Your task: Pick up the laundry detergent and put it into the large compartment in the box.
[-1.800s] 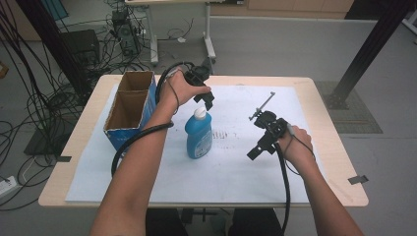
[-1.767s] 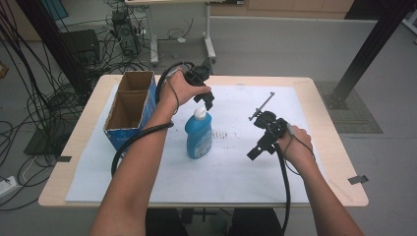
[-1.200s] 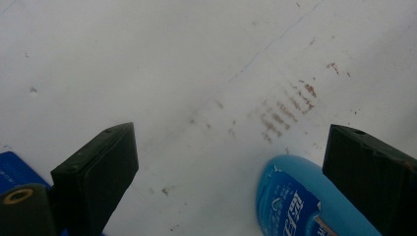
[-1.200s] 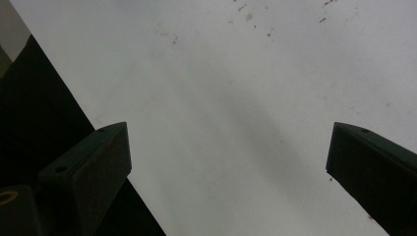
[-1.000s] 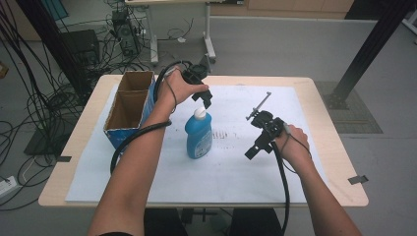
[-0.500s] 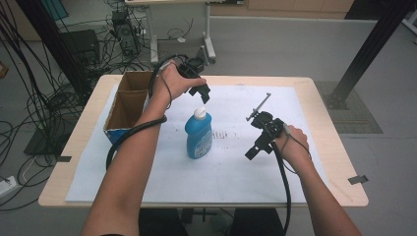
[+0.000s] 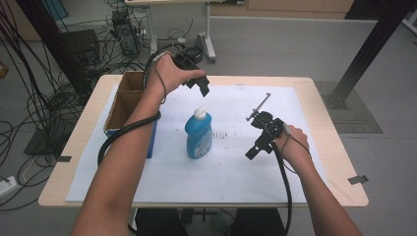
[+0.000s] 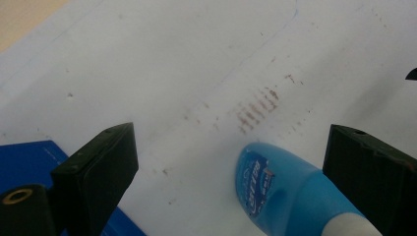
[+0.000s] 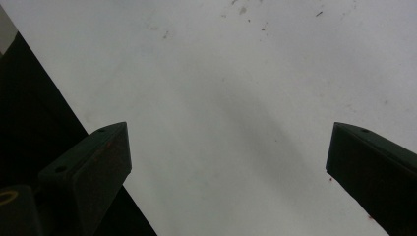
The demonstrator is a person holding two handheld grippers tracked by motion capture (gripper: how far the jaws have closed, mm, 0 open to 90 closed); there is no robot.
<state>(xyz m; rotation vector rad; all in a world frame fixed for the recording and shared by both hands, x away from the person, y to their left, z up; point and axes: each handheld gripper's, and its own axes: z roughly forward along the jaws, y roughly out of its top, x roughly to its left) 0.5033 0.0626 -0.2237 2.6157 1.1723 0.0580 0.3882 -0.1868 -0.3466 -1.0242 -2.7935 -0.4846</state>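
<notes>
White paper-covered table [image 7: 305, 113], blue detergent bottle [image 7: 198, 133] upright at centre, left gripper [image 7: 202, 87] raised at its 12 o'clock with jaws wide apart, right gripper [image 7: 252, 151] at 3 o'clock, jaws spread, cardboard box [image 7: 129, 98] at 9 o'clock.

Even, soft light falls on the table [image 7: 324, 93]; shadows are faint. The high view is slightly soft. The bottle [image 8: 285, 189] blurs close up.

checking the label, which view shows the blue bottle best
The high view: the whole blue bottle stands upright on the white sheet, cap to base. The left gripper view catches its upper part, close and blurred. The right gripper view looks at bare sheet.
</notes>
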